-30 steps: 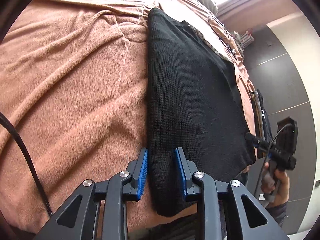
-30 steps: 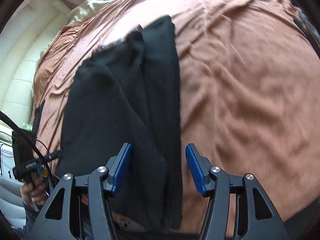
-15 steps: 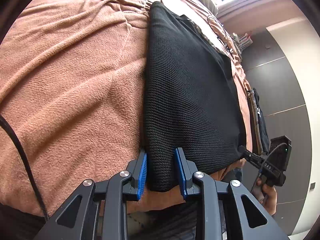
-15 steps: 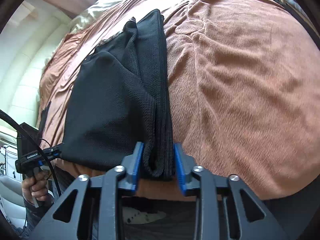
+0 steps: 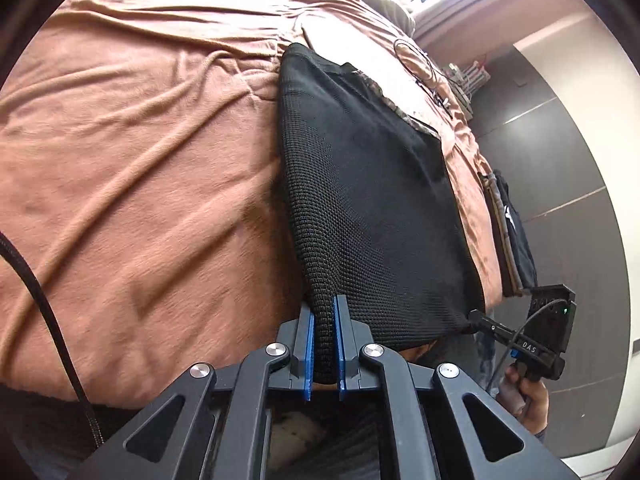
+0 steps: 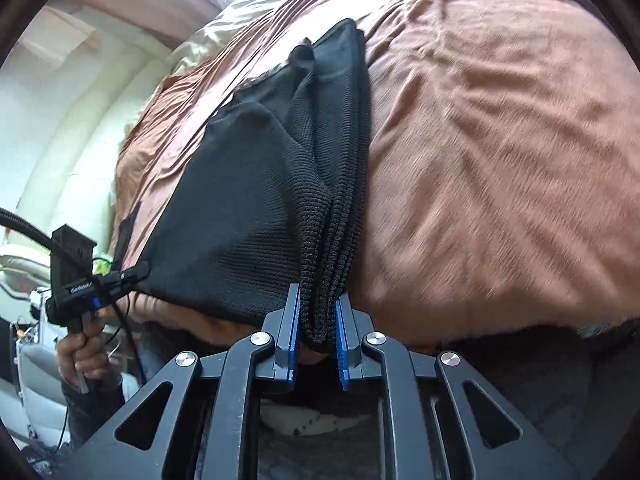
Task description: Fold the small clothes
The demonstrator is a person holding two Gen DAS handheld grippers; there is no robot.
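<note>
A black knit garment (image 5: pixel 368 200) lies folded lengthwise on a brown blanket (image 5: pixel 140 180). My left gripper (image 5: pixel 323 312) is shut on its near left corner at the bed's front edge. My right gripper (image 6: pixel 318 312) is shut on the garment's (image 6: pixel 256 184) near right corner, where several layers bunch between the blue pads. Both near corners are lifted a little off the blanket (image 6: pixel 500 160). The right gripper also shows in the left wrist view (image 5: pixel 480 318), and the left gripper in the right wrist view (image 6: pixel 138 270).
Folded dark clothes (image 5: pixel 516 232) lie at the bed's right edge. A thin cable (image 5: pixel 420 64) lies on the blanket beyond the garment. A pale pillow (image 6: pixel 216 36) sits at the head of the bed. Dark wall panels (image 5: pixel 560 140) stand to the right.
Both grippers have closed on the garment's near corners; the right one was wide open a second ago. The near edge has lifted slightly and pulled toward me.
</note>
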